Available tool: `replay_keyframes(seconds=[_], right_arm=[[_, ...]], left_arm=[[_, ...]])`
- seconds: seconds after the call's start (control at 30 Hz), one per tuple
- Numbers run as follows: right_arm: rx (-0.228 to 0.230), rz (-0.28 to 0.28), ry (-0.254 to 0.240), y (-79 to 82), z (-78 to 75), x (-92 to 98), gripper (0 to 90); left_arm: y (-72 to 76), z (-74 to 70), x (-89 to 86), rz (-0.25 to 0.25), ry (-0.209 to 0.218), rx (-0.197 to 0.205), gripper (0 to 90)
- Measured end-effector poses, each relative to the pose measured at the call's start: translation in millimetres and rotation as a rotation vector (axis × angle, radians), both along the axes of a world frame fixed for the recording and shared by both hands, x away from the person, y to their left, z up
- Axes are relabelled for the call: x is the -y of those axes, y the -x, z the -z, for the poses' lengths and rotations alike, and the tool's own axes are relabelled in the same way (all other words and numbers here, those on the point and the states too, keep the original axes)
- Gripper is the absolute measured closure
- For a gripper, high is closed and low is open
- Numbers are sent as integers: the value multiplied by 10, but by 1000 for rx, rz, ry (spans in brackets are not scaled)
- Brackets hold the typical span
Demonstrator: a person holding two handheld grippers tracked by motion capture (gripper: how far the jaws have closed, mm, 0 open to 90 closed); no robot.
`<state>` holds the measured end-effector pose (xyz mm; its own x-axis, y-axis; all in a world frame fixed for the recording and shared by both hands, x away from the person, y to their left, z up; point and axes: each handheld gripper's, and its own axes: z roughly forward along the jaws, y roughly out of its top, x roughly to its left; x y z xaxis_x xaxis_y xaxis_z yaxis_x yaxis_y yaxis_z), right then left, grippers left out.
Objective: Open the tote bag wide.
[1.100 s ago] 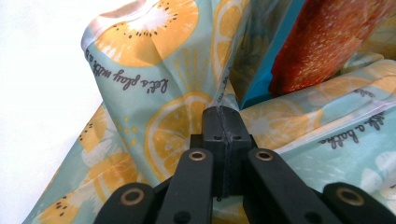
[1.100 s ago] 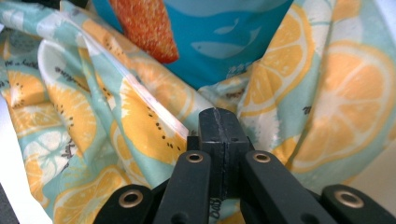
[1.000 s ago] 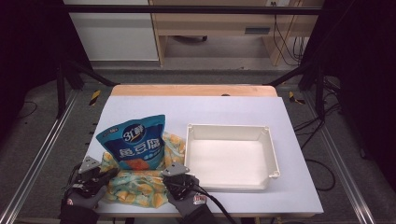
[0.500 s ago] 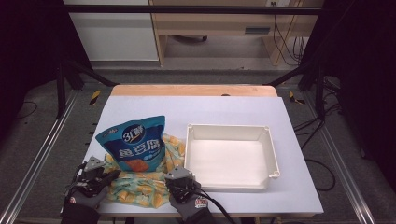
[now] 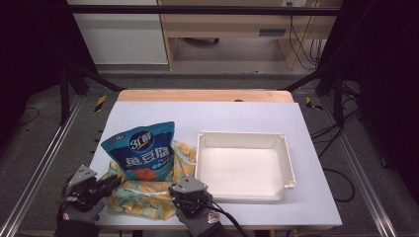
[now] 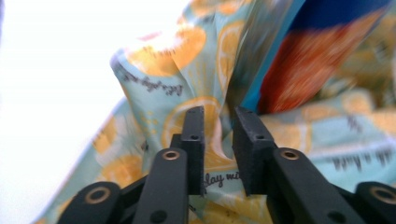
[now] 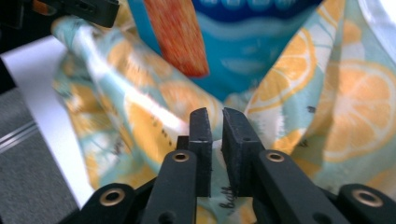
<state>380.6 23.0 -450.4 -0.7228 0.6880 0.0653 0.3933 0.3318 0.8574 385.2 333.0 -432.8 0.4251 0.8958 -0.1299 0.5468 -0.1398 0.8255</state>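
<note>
A pale lavender surface (image 5: 237, 116) seen from above, with a person's two hands at its near edge, each holding a two-jaw claw. A cloth printed with orange slices on a pale teal ground (image 5: 148, 195) lies rumpled at the near left of the surface. On top of it rests a blue snack bag (image 5: 143, 153) with white lettering and an orange patch, its top pointing away from the person. Just to the right of the cloth sits a shallow white rectangular tray (image 5: 284, 153), touching or nearly touching the cloth's right edge.

The left claw (image 6: 218, 123) is at the cloth's near left corner. In the left gripper view its jaws stand a narrow gap apart with a fold of the cloth pinched between them, and the bag is a blur beyond.

The right claw (image 7: 214, 122) is at the cloth's near right corner, close beside the tray's near left corner. In the right gripper view its jaws are nearly together, clamped on a fold of the cloth, with the bag's blue and orange lower edge just ahead.
</note>
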Motion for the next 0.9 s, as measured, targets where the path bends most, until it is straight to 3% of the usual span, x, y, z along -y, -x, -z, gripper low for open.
replay_keyframes(seconds=[0.17,0.33,0.37,0.43,0.47,0.53,0.9], right_arm=[[15,-20,-95,-22,-197,61,724],[62,-34,-126,-83,-387,115,652],[71,-38,-135,-99,-421,133,634],[86,-38,-152,-131,-488,172,601],[86,-38,-152,-131,-488,172,601],[103,-41,-165,-201,-591,250,553],[131,-1,-211,-448,-826,657,511]], left_arm=[[72,-108,-18,-2,44,77,647],[141,-242,-40,-14,73,161,570],[141,-242,-40,-14,73,161,554],[167,-349,-54,-14,86,207,532],[167,-349,-54,-14,86,207,522],[180,-478,-60,-6,92,244,495],[131,-706,-2,5,91,304,451]])
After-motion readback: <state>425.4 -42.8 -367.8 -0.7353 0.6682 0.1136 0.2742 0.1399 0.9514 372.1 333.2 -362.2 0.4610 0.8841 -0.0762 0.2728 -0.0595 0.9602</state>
